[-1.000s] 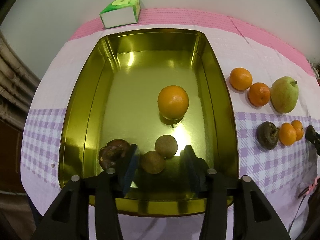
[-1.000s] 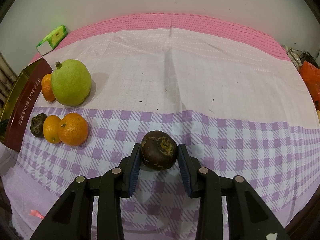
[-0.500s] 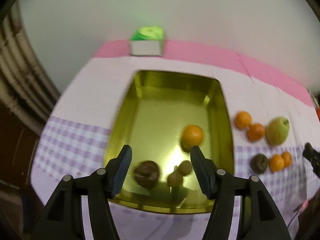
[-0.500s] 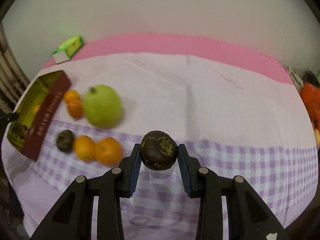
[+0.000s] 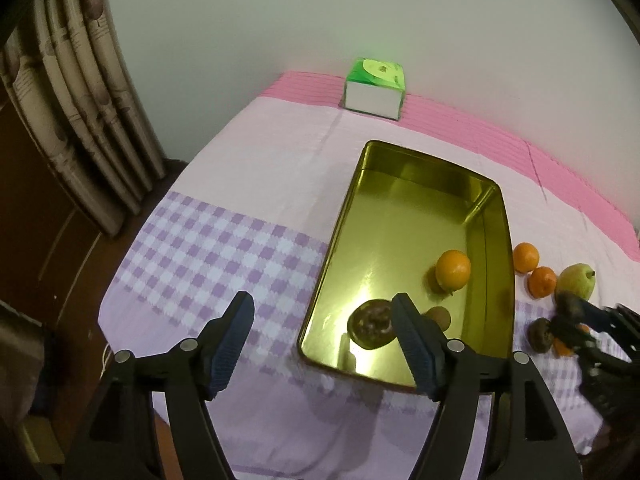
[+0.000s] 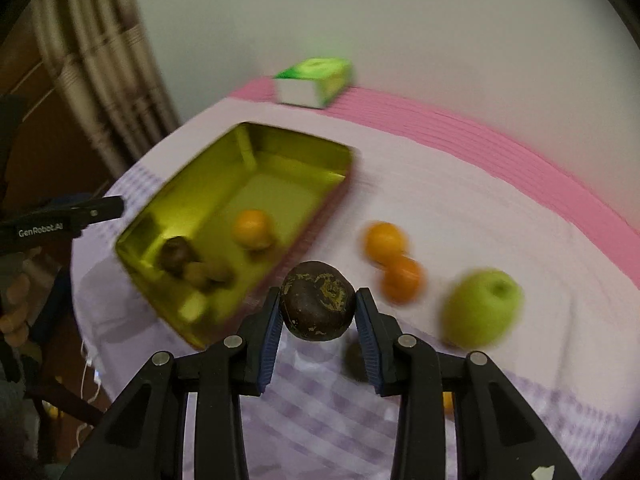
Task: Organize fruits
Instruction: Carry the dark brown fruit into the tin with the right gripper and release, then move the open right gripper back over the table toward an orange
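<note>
The right claw (image 6: pixel 317 330) pinches one dark, mottled round fruit (image 6: pixel 317 305) between its blue pads, lifted clear of the checked cloth (image 5: pixel 208 264). The left claw (image 5: pixel 322 344) stands spread with nothing between its fingers; its jaws have just been opening.

Ahead of the left claw and to its right lies one gold tin (image 5: pixel 416 184), and in it are four fruits: one orange (image 5: pixel 453 270), one dark wrinkled fruit (image 5: pixel 373 327) and two small brown ones (only one brown fruit (image 5: pixel 439 317) shows from the left wrist, partly behind the claw's right finger; the right wrist view shows the pair (image 6: pixel 208 274), blurred).

Outside the tin, ahead of the right claw and to its right, sit two mandarins (image 6: pixel 394 256) touching each other and one green pear (image 6: pixel 482 306). Lower down, another dark fruit (image 5: pixel 540 334) and at least one more orange fruit (image 5: pixel 564 347) are cut off by the right claw's fingers, so their count cannot be settled. One green and white box (image 5: pixel 376 90) stands far ahead at the pink border. The right wrist view is smeared throughout.
</note>
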